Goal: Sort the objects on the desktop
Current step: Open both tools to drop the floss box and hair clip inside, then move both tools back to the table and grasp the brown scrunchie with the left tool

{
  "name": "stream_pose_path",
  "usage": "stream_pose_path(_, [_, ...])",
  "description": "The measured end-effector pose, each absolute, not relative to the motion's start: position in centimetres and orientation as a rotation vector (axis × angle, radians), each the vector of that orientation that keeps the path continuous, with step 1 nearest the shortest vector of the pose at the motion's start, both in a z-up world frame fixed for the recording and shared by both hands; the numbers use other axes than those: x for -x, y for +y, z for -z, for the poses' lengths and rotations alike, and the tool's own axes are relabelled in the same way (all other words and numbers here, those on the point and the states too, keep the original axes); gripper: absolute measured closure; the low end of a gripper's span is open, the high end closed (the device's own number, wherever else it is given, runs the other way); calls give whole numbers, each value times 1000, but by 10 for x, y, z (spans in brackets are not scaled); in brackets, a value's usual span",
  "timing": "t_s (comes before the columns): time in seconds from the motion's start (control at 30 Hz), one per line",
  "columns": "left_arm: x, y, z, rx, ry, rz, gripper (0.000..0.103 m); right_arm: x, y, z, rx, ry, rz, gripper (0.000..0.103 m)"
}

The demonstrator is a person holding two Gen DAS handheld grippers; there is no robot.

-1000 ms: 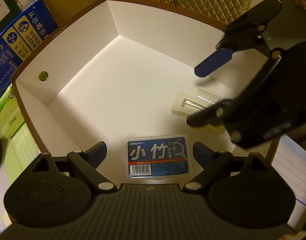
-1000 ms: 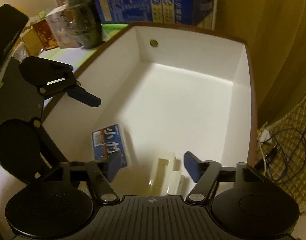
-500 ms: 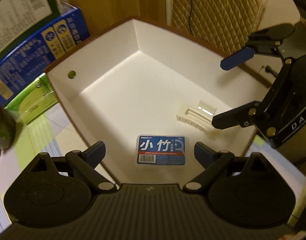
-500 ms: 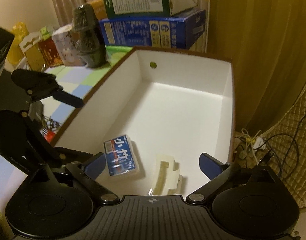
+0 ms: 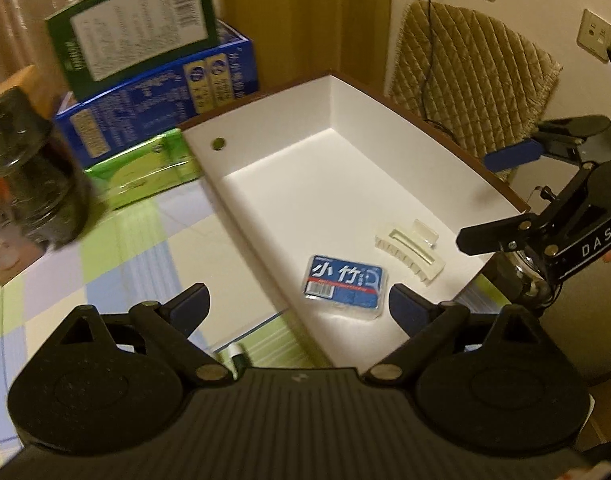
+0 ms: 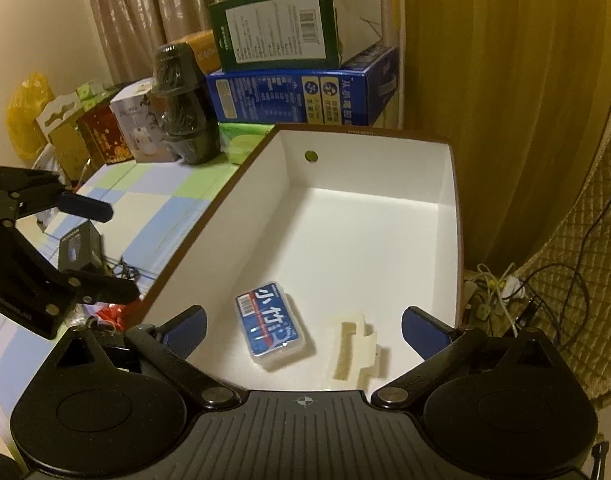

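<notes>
The floss box (image 5: 343, 286) and the hair clip (image 5: 409, 249) lie side by side at the near end of the white box (image 5: 265, 168), both dropped off. The left gripper (image 5: 297, 306) and right gripper (image 6: 303, 326) have risen clear since a second ago, fingers wide and empty, so another item comes next. The box sits at the checked desk's (image 5: 117, 248) right edge, cartons (image 6: 297, 88) and curtains behind
</notes>
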State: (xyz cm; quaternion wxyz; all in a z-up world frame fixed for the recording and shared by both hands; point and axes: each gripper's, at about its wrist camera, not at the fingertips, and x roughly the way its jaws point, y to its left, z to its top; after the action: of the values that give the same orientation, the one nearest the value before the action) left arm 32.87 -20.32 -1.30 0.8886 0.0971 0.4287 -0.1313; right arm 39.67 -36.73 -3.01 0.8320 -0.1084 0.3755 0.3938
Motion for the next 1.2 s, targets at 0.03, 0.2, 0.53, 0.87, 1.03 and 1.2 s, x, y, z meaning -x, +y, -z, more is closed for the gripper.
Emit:
stream_pose_path(0.03, [-324, -200, 11, -195, 887, 267, 8, -393, -368, 29, 224, 790, -831, 2])
stream_pose_path(0.2, [-302, -183, 0, -160, 870, 233, 8, -369, -371, 19, 196, 769, -801, 2])
stream_pose_path(0.53, [-258, -153, -11, -120, 858, 194, 8, -322, -368, 12, 159, 758, -741, 2])
stream_pose_path(0.87, [-213, -109, -5, -88, 873, 138, 8, -275, -342, 21, 114, 790, -763, 2])
stream_pose_path(1.03, [-195, -88, 0, -83, 887, 106, 8, -258, -326, 32, 101, 821, -781, 2])
stream_pose_path(1.2, [-181, -68, 9, -61, 910, 71, 8, -246, -308, 47, 92, 856, -794, 2])
